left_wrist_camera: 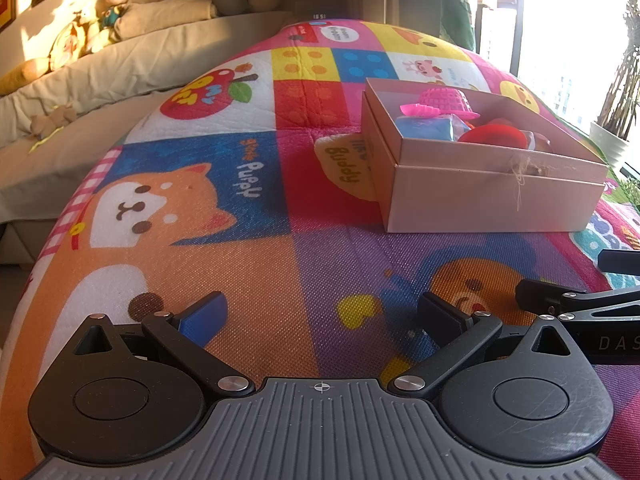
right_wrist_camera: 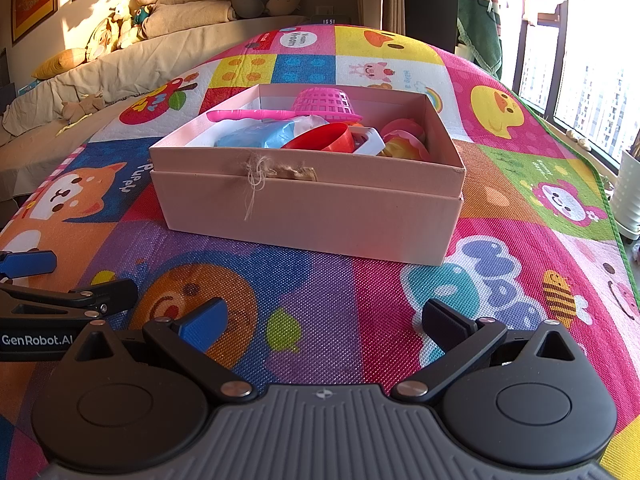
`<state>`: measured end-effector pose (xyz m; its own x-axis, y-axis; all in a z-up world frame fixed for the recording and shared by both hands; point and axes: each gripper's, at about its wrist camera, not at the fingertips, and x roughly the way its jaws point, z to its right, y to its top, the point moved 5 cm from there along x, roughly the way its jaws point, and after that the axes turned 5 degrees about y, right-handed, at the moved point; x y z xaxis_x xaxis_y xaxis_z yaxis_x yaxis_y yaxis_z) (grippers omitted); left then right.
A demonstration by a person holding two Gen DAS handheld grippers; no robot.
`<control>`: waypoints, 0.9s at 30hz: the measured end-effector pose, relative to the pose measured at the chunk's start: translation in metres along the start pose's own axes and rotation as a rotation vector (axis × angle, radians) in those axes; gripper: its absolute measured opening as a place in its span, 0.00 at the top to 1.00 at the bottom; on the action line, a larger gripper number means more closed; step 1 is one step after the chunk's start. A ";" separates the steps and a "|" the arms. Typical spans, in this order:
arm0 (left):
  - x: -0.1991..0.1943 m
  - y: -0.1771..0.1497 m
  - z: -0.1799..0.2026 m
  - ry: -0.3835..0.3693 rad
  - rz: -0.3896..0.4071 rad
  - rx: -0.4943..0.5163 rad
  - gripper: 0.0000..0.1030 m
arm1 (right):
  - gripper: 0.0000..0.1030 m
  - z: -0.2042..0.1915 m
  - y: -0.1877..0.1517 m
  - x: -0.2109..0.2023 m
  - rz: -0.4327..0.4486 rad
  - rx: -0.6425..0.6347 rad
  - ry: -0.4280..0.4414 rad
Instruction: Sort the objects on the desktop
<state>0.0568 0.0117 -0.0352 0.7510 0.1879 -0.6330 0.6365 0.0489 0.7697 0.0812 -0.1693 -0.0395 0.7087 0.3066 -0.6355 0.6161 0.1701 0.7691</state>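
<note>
Left tongs: spread wide, empty, hovering low over the mat, near-left of the box.
Right tongs: likewise released, nothing between the fingers, just beside the left pair, aimed at the box front.
Box: pink cardboard, open, resting on the patterned mat, near middle; frayed string tag on front wall.
Contents: pink mesh basket upturned at far side, pink stick, blue soft packet, red cup, white piece, pink-yellow moulds at right.
Handling, judged: all light; plastic stiff, smooth, likely slippery; packet soft, crushable.
Hold: basket by its rim, cup by its lip, packet at a corner.
</note>
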 end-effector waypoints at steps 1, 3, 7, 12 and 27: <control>0.000 0.000 0.000 0.000 0.000 0.001 0.00 | 0.00 0.000 0.000 0.000 0.000 0.000 0.000; 0.000 0.000 0.000 -0.001 0.000 -0.001 0.00 | 0.00 0.000 0.000 0.000 0.000 0.000 0.000; 0.000 0.000 0.000 -0.001 0.000 -0.001 0.00 | 0.00 0.000 0.000 0.000 0.000 0.000 0.000; 0.000 0.000 0.000 0.000 0.000 -0.001 0.00 | 0.00 0.000 0.000 0.000 0.000 0.000 0.000; 0.000 0.003 0.001 -0.001 -0.060 -0.008 0.00 | 0.00 0.000 0.000 0.000 0.000 0.000 0.000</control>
<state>0.0590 0.0111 -0.0334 0.7117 0.1833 -0.6781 0.6790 0.0676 0.7310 0.0812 -0.1698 -0.0395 0.7088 0.3068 -0.6352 0.6160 0.1697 0.7692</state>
